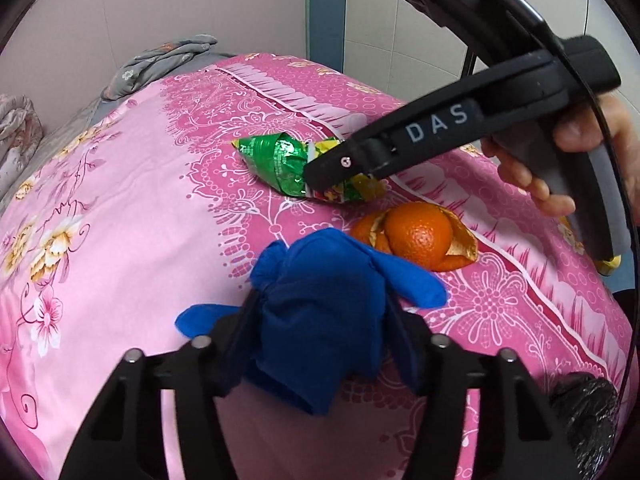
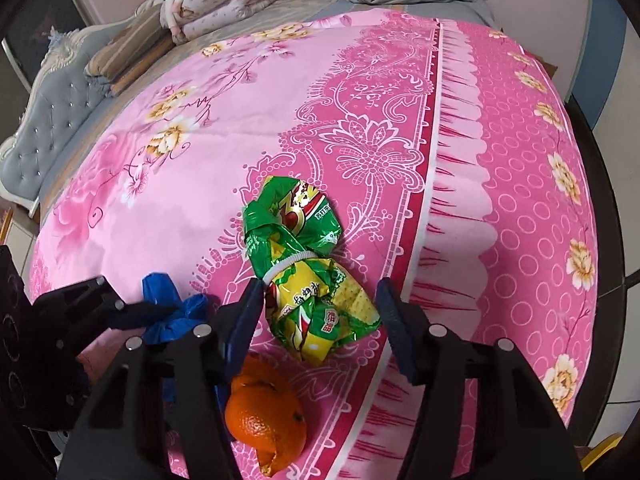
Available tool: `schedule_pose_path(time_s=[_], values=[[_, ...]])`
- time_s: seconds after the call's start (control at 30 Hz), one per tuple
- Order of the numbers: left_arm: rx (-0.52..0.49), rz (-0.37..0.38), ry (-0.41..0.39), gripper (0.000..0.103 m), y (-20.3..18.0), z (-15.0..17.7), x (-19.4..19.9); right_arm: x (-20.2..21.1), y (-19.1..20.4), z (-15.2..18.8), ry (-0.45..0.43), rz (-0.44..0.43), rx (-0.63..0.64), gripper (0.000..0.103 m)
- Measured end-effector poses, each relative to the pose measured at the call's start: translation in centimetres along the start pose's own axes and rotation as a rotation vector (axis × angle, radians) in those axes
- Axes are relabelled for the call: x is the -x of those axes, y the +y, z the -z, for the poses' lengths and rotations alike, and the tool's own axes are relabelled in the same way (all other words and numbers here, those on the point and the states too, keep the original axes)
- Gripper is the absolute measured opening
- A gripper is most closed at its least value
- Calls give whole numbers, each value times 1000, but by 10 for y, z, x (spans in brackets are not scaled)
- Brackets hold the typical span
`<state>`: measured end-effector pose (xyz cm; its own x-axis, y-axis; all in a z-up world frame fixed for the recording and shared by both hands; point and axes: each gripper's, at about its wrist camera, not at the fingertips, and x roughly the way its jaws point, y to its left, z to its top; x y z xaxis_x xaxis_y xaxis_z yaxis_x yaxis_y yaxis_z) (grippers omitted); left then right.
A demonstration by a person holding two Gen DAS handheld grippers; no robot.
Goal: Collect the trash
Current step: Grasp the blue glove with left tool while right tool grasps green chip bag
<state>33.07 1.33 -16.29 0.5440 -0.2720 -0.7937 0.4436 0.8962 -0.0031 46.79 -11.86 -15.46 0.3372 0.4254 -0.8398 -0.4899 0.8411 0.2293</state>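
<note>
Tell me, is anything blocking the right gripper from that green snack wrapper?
Nothing visible does. The right gripper has its jaws open on either side of the green snack wrapper, with only the pink bedsheet beneath; the orange peel lies nearer the camera.

Left tool [image 1: 320, 332] clamped on something blue; right tool [image 2: 320, 304] spread wide.

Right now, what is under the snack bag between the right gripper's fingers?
The snack bag lies on the pink bedsheet, with the right gripper open around it. Only sheet shows at its edges; the patch beneath it is covered. The orange peel sits apart, nearer the camera.
</note>
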Motion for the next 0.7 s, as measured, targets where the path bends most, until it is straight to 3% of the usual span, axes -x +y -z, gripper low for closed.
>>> schedule_pose_path(time_s=[0.1,0.27,0.5,0.7], values=[[-9,-1,0,38,-2,0,0,0,-1,1,-6,-4,-11,52],[3,-7,-8,29,-2,0,6,3,1,4,-20,3,-22,47],[39,-51,-19,27,-1,0,22,22,-1,13,-55,29,-58,43],[76,-80,-72,27,-5,1,56,62,1,25,-123,15,-88,43]])
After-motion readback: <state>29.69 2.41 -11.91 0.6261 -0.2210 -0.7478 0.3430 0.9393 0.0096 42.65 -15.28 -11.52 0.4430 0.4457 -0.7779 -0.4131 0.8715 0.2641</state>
